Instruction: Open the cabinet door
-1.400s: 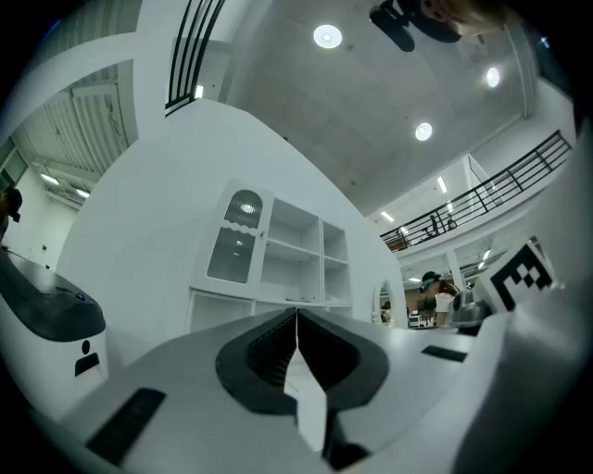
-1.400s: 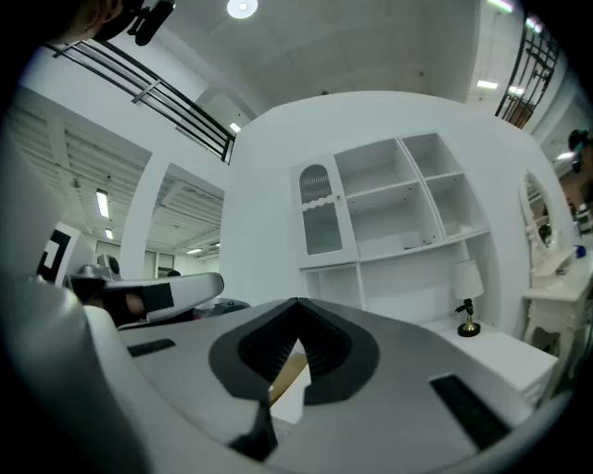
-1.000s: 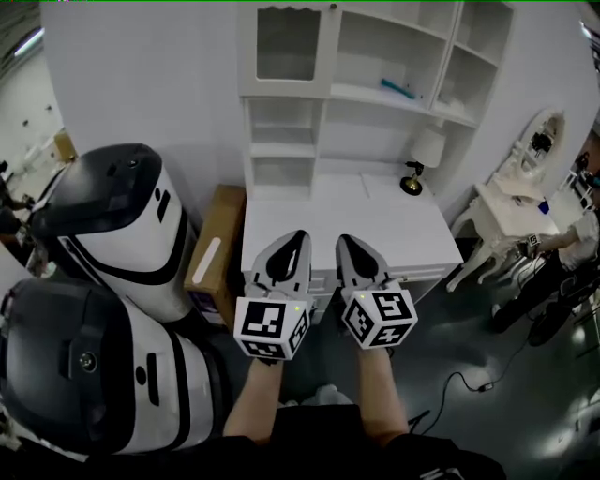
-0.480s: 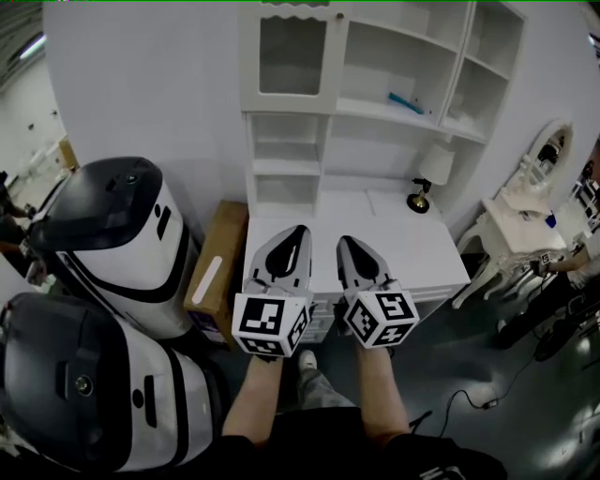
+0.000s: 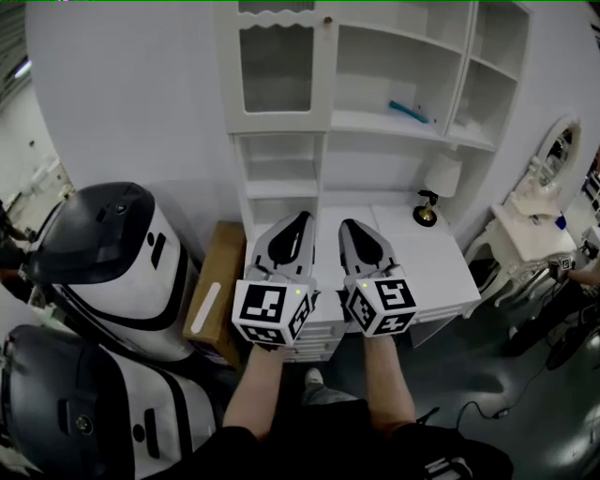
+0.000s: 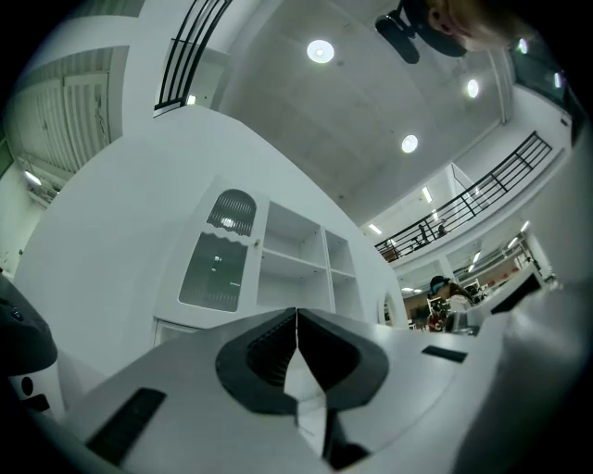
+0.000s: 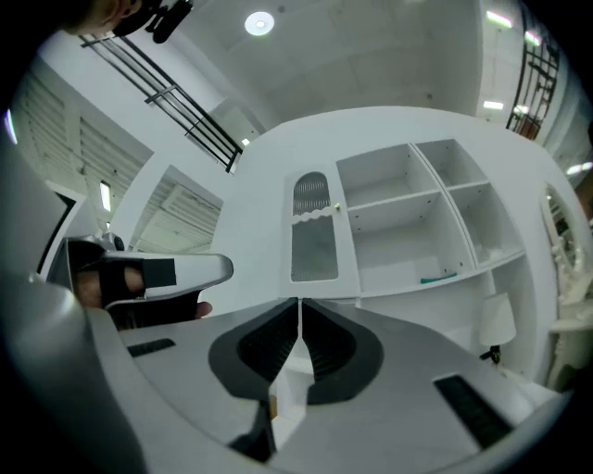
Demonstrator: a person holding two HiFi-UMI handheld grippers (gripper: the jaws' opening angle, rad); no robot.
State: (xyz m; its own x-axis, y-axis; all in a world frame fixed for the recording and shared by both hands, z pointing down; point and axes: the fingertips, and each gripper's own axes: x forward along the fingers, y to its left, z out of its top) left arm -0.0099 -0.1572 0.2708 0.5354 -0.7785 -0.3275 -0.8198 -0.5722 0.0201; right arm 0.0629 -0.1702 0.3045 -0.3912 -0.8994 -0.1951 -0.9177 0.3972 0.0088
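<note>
Head view: the left tongs [image 5: 300, 221] and right tongs [image 5: 346, 227] are held side by side above the white surface [image 5: 417, 262], pointing toward the shelving unit. The cabinet door [image 5: 276, 67], with its glass pane, sits at the unit's upper left and lies shut in its frame. Its small knob [image 5: 328, 19] is at the right edge, well apart from both tongs. I judge the task barely begun: reaching the knob, gripping it and swinging the door out all remain. The open shelves [image 5: 394, 56] are nearly bare, with only a thin teal thing [image 5: 408, 112] on one. A small lamp [image 5: 429, 202] stands on the surface.

Left gripper view: the tongs are pressed fully together with nothing between them. The door [image 6: 218, 259] is ahead and higher up, and through the pane I can make out nothing inside.

Right gripper view: these tongs also meet tip to tip and hold nothing. The door [image 7: 313, 233] is straight ahead, and the teal thing lies in the compartment to its right.
</note>
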